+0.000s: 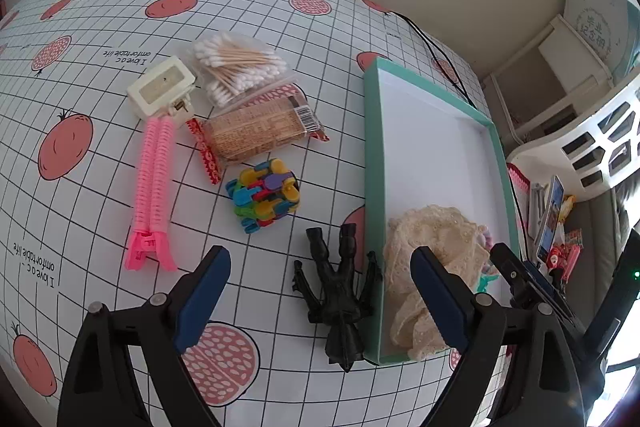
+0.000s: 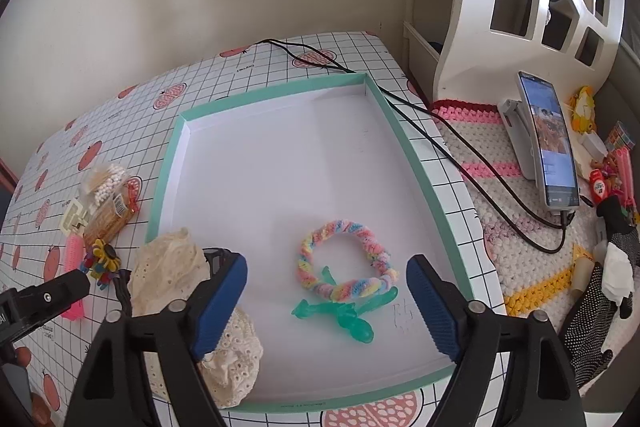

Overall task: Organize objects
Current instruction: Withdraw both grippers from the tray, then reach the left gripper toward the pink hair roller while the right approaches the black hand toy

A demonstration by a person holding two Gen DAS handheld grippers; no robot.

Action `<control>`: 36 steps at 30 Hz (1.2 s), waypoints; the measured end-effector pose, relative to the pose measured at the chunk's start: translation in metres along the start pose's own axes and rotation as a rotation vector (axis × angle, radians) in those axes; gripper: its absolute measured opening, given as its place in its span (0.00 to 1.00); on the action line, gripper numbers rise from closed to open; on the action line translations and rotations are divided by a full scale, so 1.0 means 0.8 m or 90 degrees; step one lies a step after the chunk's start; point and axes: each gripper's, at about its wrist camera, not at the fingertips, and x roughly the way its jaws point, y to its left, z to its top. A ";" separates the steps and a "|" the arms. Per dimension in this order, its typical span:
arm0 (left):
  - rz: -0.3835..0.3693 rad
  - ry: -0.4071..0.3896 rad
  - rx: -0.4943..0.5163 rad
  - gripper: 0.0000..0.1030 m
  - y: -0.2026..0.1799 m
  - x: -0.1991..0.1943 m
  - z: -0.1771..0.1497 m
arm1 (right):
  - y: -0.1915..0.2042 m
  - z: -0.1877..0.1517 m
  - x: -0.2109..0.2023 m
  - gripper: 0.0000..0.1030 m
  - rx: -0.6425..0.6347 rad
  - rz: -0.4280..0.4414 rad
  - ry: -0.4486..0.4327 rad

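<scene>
Both my grippers, left [image 1: 320, 291] and right [image 2: 326, 301], stand wide apart, nothing held. Shallow mint-rimmed white tray [image 2: 416, 163] holds cream lace cloth [image 2: 172, 267], pastel braided ring [image 2: 344, 259], translucent green toy [image 2: 344, 315]. Left on the gridded tablecloth [image 1: 100, 75] (printed "I love a comfortable life"): black figurine [image 1: 340, 291], colourful block cube [image 1: 264, 195], pink clip [image 1: 154, 187], snack packet [image 1: 256, 131], cotton swabs [image 1: 236, 67].
</scene>
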 end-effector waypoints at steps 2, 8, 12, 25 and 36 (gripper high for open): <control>0.003 -0.005 -0.006 0.91 0.003 -0.001 0.002 | 0.000 0.000 0.000 0.93 -0.003 -0.003 -0.001; 0.011 -0.008 -0.004 0.93 0.008 -0.002 0.005 | -0.003 0.000 -0.002 1.00 0.004 -0.010 -0.007; 0.019 -0.014 -0.013 0.93 0.019 -0.007 0.009 | -0.005 0.000 -0.004 1.00 0.014 -0.012 -0.011; 0.013 -0.008 -0.088 0.93 0.073 -0.014 0.019 | 0.017 0.012 -0.031 1.00 0.018 0.030 -0.077; 0.028 0.008 -0.144 0.93 0.113 -0.017 0.021 | 0.118 0.005 -0.040 1.00 -0.088 0.147 -0.067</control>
